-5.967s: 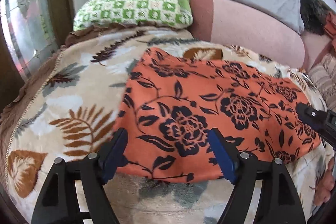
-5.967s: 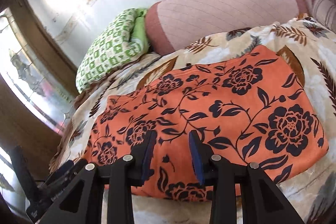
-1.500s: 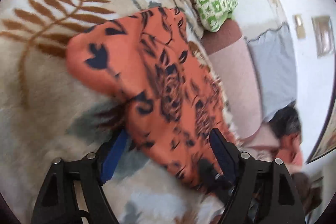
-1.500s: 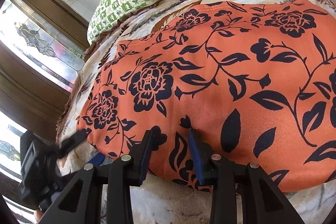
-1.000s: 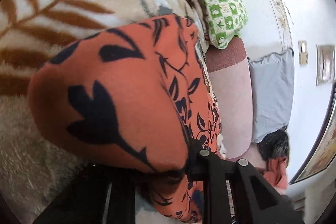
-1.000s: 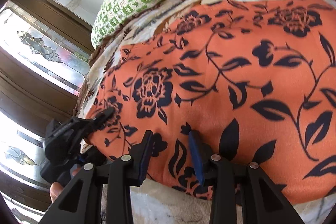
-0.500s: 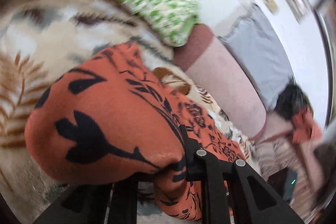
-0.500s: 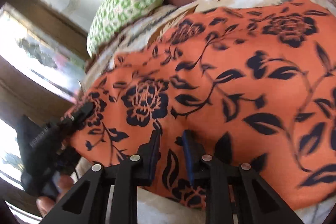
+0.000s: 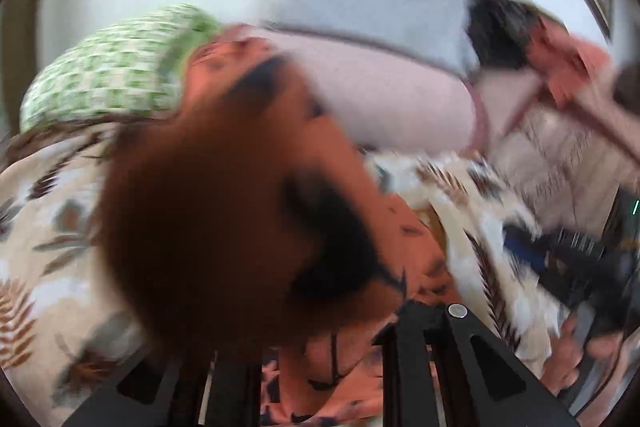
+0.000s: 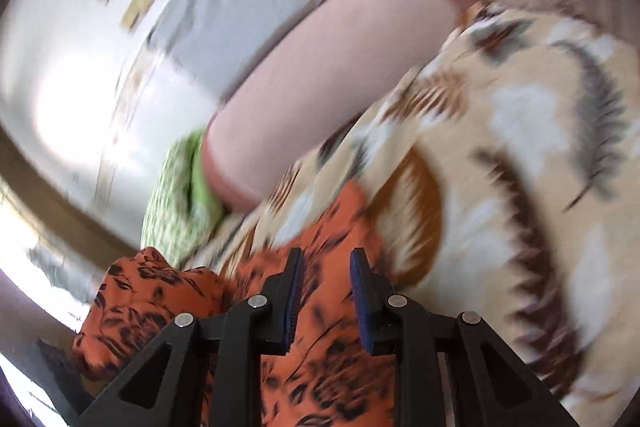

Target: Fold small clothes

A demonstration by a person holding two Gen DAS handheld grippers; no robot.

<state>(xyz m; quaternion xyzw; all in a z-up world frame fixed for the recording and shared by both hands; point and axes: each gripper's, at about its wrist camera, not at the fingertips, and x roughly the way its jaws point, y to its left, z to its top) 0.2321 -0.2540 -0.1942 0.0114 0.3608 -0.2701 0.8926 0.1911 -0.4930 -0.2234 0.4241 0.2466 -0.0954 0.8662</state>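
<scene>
Orange floral cloth (image 9: 224, 227) bunched in closed left claw (image 9: 320, 351), right claw (image 10: 325, 301) slightly parted

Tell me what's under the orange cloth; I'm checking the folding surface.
The leaf-print blanket lies under the orange cloth and shows around it. Whatever else the cloth covers is hidden.

The cloth (image 10: 320, 359) is orange with black flowers; the blanket (image 10: 520, 155) is beige with brown leaves; the pillow (image 9: 104, 75) is green-white checked.
</scene>
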